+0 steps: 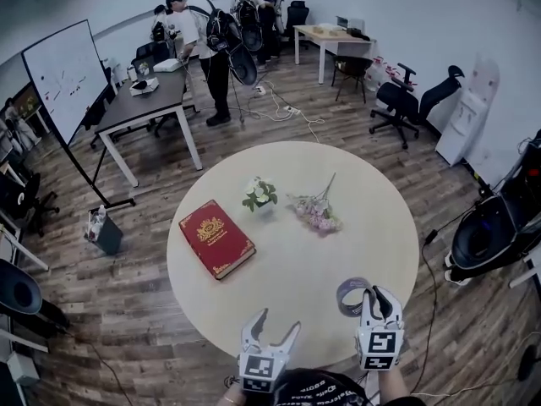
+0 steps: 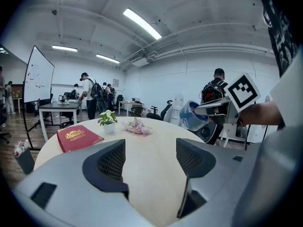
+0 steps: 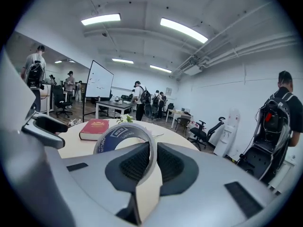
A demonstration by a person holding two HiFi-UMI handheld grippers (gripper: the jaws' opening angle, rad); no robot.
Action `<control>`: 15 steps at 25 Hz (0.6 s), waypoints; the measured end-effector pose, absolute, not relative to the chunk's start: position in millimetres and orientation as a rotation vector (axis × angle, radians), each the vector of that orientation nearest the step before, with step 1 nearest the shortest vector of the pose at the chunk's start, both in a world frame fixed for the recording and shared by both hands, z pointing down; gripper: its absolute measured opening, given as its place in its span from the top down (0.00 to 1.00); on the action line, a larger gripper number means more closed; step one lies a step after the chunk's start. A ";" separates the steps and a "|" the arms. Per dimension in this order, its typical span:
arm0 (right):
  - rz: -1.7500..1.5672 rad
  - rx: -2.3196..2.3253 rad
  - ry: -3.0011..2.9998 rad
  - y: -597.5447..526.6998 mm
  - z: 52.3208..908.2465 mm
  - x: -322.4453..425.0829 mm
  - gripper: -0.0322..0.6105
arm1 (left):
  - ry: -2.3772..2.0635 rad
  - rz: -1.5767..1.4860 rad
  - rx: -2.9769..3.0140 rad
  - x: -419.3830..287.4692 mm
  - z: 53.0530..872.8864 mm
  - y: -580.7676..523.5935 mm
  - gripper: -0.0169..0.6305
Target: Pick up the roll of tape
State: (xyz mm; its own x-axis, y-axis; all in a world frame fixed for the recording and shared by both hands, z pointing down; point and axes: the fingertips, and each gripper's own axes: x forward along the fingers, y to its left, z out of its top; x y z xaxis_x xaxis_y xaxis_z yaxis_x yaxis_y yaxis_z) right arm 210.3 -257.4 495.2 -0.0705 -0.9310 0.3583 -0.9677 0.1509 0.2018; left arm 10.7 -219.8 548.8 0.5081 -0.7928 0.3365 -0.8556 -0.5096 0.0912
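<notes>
The roll of tape (image 3: 124,137), a thin ring with a blue printed core, stands upright between the jaws of my right gripper (image 3: 150,163), which is shut on its wall. In the head view the roll of tape (image 1: 349,295) hangs above the near right part of the round table (image 1: 372,218), held by the right gripper (image 1: 375,299). My left gripper (image 1: 272,328) is open with nothing between its fingers, near the table's front edge. From the left gripper view the left gripper (image 2: 150,157) faces across the table and the roll of tape (image 2: 191,117) shows at right.
On the table lie a red book (image 1: 215,238), a small potted plant (image 1: 259,195) and a bunch of dried flowers (image 1: 316,211). Around it are desks, office chairs (image 1: 404,100), a whiteboard (image 1: 66,81) and people standing at the back of the room.
</notes>
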 end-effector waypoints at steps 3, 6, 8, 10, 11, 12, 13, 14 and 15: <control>0.133 1.837 -2.066 -233.4 498.4 203.0 0.86 | -1.380 0.374 2.511 12.7 548.9 -213.5 0.43; 0.147 1.856 -2.064 -212.4 505.9 196.7 0.86 | -1.373 0.370 2.509 12.1 549.0 -209.6 0.43; 0.161 1.850 -2.061 -203.8 512.6 193.2 0.86 | -1.374 0.364 2.507 12.2 549.3 -208.4 0.43; 0.170 1.834 -2.068 -200.7 516.9 189.1 0.86 | -1.372 0.362 2.504 12.1 548.8 -208.1 0.43; 0.170 1.828 -2.071 -200.1 517.5 187.2 0.86 | -1.374 0.359 2.505 11.8 548.6 -208.3 0.43; 0.168 1.824 -2.073 -199.5 517.4 185.7 0.86 | -1.379 0.357 2.507 11.3 548.7 -208.5 0.43; 0.165 1.821 -2.075 -198.8 517.0 184.5 0.86 | -1.385 0.359 2.509 10.9 548.8 -208.6 0.43; 0.163 1.819 -2.077 -198.5 516.7 183.7 0.86 | -1.390 0.368 2.514 10.4 548.8 -208.7 0.43; 0.162 1.818 -2.078 -198.6 516.8 183.1 0.86 | -1.397 0.375 2.522 10.1 548.5 -209.1 0.43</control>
